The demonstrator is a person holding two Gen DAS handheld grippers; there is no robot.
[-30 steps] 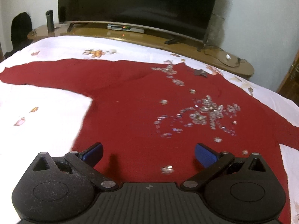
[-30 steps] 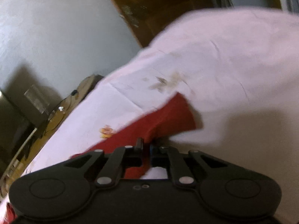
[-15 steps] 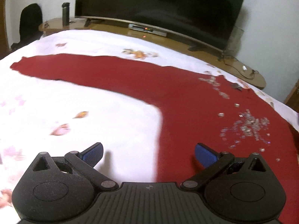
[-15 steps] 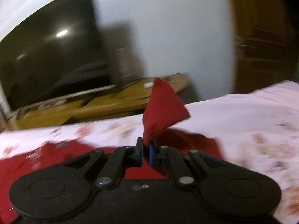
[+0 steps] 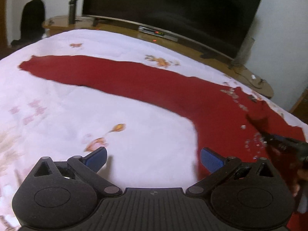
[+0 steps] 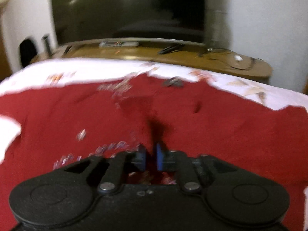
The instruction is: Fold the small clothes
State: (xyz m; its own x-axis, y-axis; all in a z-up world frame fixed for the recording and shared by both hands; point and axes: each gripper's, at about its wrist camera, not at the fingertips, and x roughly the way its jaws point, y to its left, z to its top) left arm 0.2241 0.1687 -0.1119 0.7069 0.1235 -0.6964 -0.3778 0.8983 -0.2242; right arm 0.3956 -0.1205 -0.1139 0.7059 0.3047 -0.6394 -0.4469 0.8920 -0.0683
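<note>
A dark red top (image 5: 221, 111) with sequin trim lies flat on a white floral bedsheet (image 5: 115, 115). Its long left sleeve (image 5: 96, 71) stretches out to the left. My left gripper (image 5: 154, 158) is open just above the bare sheet, its right pad at the top's left edge, nothing between its fingers. My right gripper (image 6: 150, 156) hovers low over the middle of the top (image 6: 211, 125). Its jaws are opening, with a narrow gap between the blue pads. The right sleeve lies folded in over the chest, its end in that gap. In the left wrist view the right gripper (image 5: 269, 137) pokes in from the right edge.
Beyond the bed's far edge a wooden stand (image 5: 192, 46) carries a large dark TV (image 5: 173, 5), a set-top box (image 5: 157, 33) and a dark bottle (image 5: 72, 9). Cables lie at the stand's right end (image 6: 238, 61). A dark shape (image 5: 31, 19) stands by the left wall.
My left gripper has slid left, from over the sequinned chest to the sheet. The right gripper has swung the pinched sleeve end from the bed's right side over the chest, and its pads have parted.
</note>
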